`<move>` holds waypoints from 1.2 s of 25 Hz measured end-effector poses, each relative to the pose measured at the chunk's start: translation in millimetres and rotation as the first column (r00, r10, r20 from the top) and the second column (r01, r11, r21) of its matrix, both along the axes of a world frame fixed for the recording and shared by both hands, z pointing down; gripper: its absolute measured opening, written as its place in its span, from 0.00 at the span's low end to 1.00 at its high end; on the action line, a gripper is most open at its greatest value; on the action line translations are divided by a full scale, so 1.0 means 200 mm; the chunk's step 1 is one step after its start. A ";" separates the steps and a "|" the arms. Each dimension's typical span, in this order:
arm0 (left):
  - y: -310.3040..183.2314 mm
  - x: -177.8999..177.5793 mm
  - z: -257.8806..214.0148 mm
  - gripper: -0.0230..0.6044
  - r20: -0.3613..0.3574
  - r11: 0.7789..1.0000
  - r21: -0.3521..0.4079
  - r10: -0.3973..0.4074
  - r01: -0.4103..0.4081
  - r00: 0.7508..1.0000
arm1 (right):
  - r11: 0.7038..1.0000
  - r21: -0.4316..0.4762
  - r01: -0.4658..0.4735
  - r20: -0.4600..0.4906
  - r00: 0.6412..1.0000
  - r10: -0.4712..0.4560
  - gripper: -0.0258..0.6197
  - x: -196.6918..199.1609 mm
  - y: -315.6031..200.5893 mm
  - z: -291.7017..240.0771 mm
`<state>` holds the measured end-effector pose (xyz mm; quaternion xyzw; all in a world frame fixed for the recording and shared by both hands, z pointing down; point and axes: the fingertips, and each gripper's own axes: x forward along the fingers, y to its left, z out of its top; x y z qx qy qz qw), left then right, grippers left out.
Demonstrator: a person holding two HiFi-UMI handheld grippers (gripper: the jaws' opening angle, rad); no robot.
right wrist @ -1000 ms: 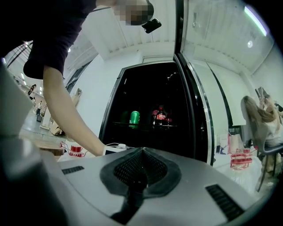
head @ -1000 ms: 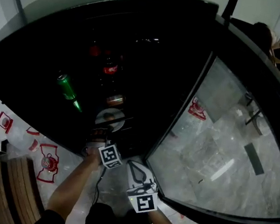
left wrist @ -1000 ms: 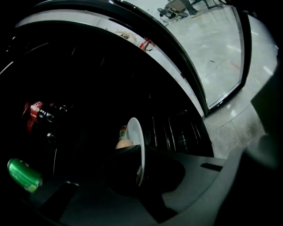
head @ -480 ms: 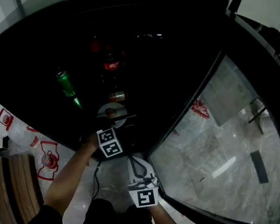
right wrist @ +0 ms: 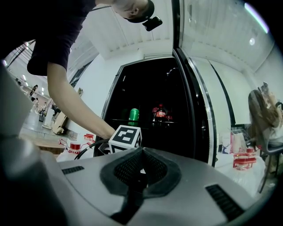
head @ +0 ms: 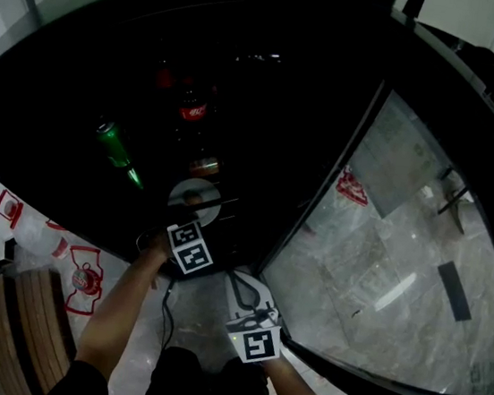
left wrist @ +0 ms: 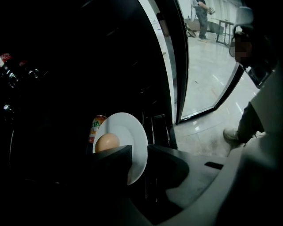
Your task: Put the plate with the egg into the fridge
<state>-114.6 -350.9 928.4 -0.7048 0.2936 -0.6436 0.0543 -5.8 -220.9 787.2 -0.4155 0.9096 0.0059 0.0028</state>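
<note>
left gripper (left wrist: 139, 152) clamped the plate (left wrist: 129, 129) with the egg (left wrist: 107, 142) inside the fridge (head: 83, 71); right gripper (right wrist: 140, 170), jaws together, hung outside it.

Plate (left wrist: 129, 131) partly behind left tool (left wrist: 138, 151)

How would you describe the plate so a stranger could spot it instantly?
Find the black fridge with its glass door open. At its opening the left gripper clamps a white plate carrying a brown egg; it is the only pale disc, next to an orange can.
</note>
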 end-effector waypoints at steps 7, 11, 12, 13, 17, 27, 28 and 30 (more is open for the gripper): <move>0.05 -0.01 -0.11 0.15 0.035 0.989 0.144 0.033 -0.037 0.999 | 1.000 -0.023 -0.001 -0.012 1.000 0.001 0.05 0.00 0.04 -0.01; 0.21 0.04 -0.26 0.14 -0.029 0.953 0.301 0.053 -0.042 0.998 | 0.998 -0.058 -0.023 -0.026 0.999 0.022 0.05 0.01 0.08 -0.09; 0.28 0.06 -0.31 0.12 -0.069 0.946 0.323 0.054 -0.029 0.996 | 0.997 -0.066 -0.029 -0.031 0.999 0.027 0.05 0.02 0.10 -0.12; 0.35 0.08 -0.37 0.07 -0.121 0.940 0.343 0.048 -0.003 0.992 | 0.997 -0.074 -0.035 -0.037 0.999 0.032 0.05 0.02 0.11 -0.17; 0.64 0.14 -0.80 0.05 -0.407 0.918 0.357 -0.015 0.174 0.913 | 0.994 -0.098 -0.044 -0.056 0.998 0.038 0.05 0.02 0.21 -0.49; 1.26 0.10 -2.32 0.05 -0.882 0.839 0.124 -0.151 0.530 0.445 | 0.993 -0.114 -0.035 -0.056 0.998 0.029 0.05 -0.06 0.63 -1.69; 1.30 0.10 -2.40 0.05 -0.889 0.836 0.132 -0.138 0.532 0.437 | 0.993 -0.113 -0.035 -0.050 0.998 0.029 0.05 -0.06 0.67 -1.76; 1.37 0.08 -2.52 0.05 -0.899 0.829 0.146 -0.116 0.540 0.421 | 0.995 -0.094 -0.034 -0.038 0.999 0.031 0.05 -0.07 0.72 -1.86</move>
